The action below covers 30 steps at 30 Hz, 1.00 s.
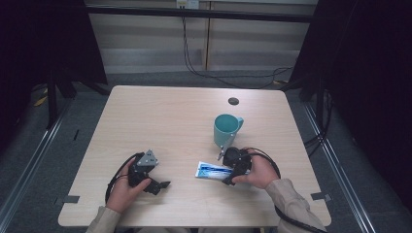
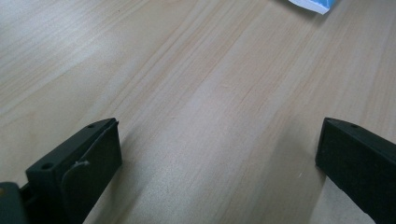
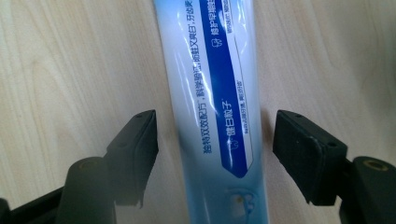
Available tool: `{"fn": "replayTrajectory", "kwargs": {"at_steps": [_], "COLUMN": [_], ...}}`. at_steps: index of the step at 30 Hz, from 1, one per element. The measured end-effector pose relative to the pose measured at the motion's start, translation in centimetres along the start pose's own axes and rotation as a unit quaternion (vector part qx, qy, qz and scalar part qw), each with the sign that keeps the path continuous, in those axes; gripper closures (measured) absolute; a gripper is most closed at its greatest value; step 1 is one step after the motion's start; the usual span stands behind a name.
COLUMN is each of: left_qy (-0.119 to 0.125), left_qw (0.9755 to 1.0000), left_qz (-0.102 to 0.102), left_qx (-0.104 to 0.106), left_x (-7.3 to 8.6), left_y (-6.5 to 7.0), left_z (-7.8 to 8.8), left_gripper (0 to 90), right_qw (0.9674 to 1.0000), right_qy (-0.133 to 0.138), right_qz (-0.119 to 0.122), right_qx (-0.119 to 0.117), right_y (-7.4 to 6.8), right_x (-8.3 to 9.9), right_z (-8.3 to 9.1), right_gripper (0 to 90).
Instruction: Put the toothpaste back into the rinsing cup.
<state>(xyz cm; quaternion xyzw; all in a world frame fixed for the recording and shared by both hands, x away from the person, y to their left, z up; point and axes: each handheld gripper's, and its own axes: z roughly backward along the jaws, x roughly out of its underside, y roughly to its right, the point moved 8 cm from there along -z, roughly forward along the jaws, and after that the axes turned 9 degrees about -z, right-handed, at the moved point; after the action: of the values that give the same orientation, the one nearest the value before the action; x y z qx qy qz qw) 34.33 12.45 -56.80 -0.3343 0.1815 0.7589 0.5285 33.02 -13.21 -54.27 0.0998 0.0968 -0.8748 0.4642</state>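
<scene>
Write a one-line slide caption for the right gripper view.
Right gripper open astride a blue-and-white toothpaste tube lying on the light wooden table.

My bench [image 1: 170, 121] is evenly lit from above while the room around it lies dark. The high view is soft and grainy. Glare streaks the toothpaste tube [image 3: 210, 93], and my black gripper pads [image 3: 133, 149] blur up close.

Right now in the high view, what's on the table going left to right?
left gripper → toothpaste tube → right gripper. The teal mug stands farther back, above the tube and right gripper, so its place in the order is unclear.
</scene>
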Motion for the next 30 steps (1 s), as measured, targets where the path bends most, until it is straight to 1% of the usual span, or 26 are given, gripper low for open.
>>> {"fn": "replayTrajectory", "kwargs": {"at_steps": [5, 6, 8, 9, 14, 16, 17, 18, 19, 20, 21, 22, 23, 25, 26, 28, 29, 30], "left_qy": [0.000, 0.000, 0.000, 0.000, 0.000, 0.000, -0.001, -0.001, 0.000, 0.000, 0.000, 0.000, 0.000, 0.000, 0.000, 0.000, 0.000, 0.000], "left_qw": [1.0000, 1.0000, 1.0000, 1.0000, 1.0000, 1.0000, 1.0000, 1.0000, 1.0000, 1.0000, 1.0000, 1.0000, 1.0000, 1.0000, 1.0000, 1.0000, 1.0000, 1.0000], "left_qz": [0.000, 0.000, 0.000, 0.000, 0.000, 0.000, 0.000, 0.000, 0.000, 0.000, 0.000, 0.000, 0.000, 0.000, 0.000, 0.000, 0.000, 0.000], "left_qx": [0.000, 0.000, 0.000, 0.000, 0.000, 0.000, 0.000, 0.000, 0.000, 0.000, 0.000, 0.000, 0.000, 0.000, 0.000, 0.000, 0.000, 0.000], "left_x": [0.0, 0.0, 0.0, 0.0, 0.0, 0.0, 0.0, 0.0, 0.0, 0.0, 0.0, 0.0, 0.0, 0.0, 0.0, 0.0, 0.0, 0.0], "left_y": [0.0, 0.0, 0.0, 0.0, 0.0, 0.0, 0.0, 0.0, 0.0, 0.0, 0.0, 0.0, 0.0, 0.0, 0.0, 0.0, 0.0, 0.0], "left_z": [0.0, 0.0, 0.0, 0.0, 0.0, 0.0, 0.0, 0.0, 0.0, 0.0, 0.0, 0.0, 0.0, 0.0, 0.0, 0.0, 0.0, 0.0], "left_gripper": [0.0, 0.0, 0.0, 0.0, 0.0, 0.0, 0.0, 0.0, 0.0, 0.0, 0.0, 0.0, 0.0, 0.0, 0.0, 0.0, 0.0, 0.0], "right_qw": [0.9998, 0.9997, 0.9995, 0.9993, 0.9990, 0.9989, 0.9989, 0.9989, 0.9986, 0.9984, 0.9984, 0.9977, 0.9972, 0.9963, 0.9964, 0.9965, 0.9977, 0.9982], "right_qy": [-0.018, -0.022, -0.030, -0.031, -0.040, -0.040, -0.043, -0.043, -0.044, -0.047, -0.051, -0.062, -0.067, -0.079, -0.079, -0.077, -0.065, -0.058], "right_qz": [0.003, 0.010, 0.014, 0.020, 0.019, 0.023, 0.021, 0.021, 0.029, 0.030, 0.025, 0.024, 0.029, 0.025, 0.025, 0.029, 0.019, 0.014], "right_qx": [0.001, 0.003, 0.005, 0.004, 0.004, 0.003, 0.004, 0.004, 0.007, 0.005, 0.005, 0.009, 0.014, 0.020, 0.018, 0.016, 0.008, 0.005], "right_y": [-0.2, -0.2, -0.3, -0.3, -0.4, -0.4, -0.3, -0.3, -0.3, -0.4, -0.4, -0.7, -0.6, -0.7, -0.7, -0.7, -0.6, -0.6], "right_x": [-0.3, -0.3, -0.4, -0.4, -0.7, -0.7, -0.8, -0.8, -0.8, -0.8, -0.8, -0.8, -0.8, -1.0, -1.1, -1.0, -0.9, -0.8], "right_z": [-0.5, -0.6, -0.7, -0.8, -0.9, -1.0, -0.9, -0.9, -0.9, -0.8, -0.8, -0.7, -0.7, -0.3, -0.1, -0.1, 0.1, 0.1], "right_gripper": [34.3, 35.2, 37.8, 37.9, 38.3, 38.5, 42.6, 42.6, 47.0, 48.2, 49.9, 56.8, 60.2, 70.5, 72.6, 73.4, 74.5, 74.7]}}
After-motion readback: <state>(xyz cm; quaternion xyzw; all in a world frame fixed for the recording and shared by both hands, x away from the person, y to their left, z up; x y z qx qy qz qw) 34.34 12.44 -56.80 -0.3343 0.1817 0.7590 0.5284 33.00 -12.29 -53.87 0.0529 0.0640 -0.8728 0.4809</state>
